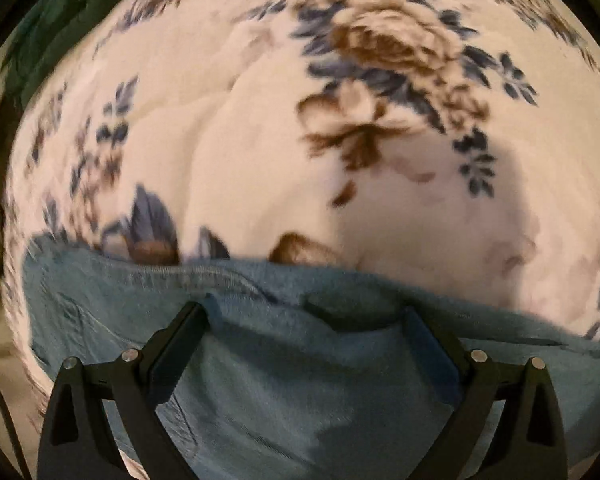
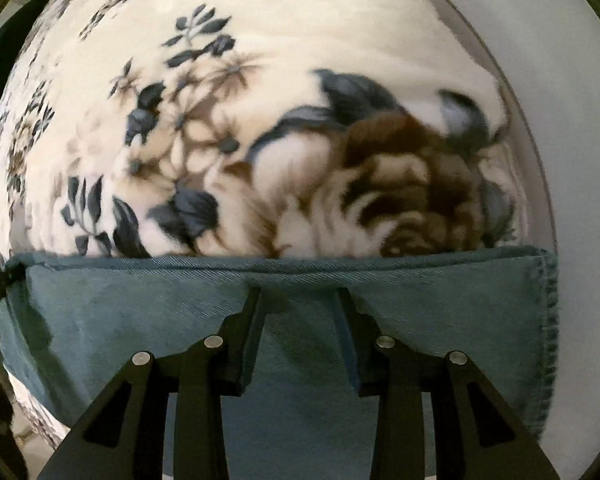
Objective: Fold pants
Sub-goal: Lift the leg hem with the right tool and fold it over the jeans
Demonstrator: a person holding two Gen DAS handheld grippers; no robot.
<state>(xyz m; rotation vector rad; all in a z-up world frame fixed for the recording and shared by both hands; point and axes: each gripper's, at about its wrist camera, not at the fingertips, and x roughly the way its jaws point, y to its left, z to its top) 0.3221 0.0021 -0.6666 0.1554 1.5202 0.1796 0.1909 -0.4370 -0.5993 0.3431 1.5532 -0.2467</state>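
Right wrist view: right gripper (image 2: 298,294) part open, gripping nothing, above blue pants (image 2: 140,312) reaching the floral blanket's (image 2: 260,40) right edge; left gripper (image 1: 306,312) wide open over pants too, empty; risk: loose fold springing open or bunching on plush.

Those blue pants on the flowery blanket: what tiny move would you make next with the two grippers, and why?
Probably lift both away. The left gripper and right gripper stand open over the pants, pinching nothing, and the cloth's edge lies fairly straight on the blanket. That fold looks laid down, so clearing off lets you check it.
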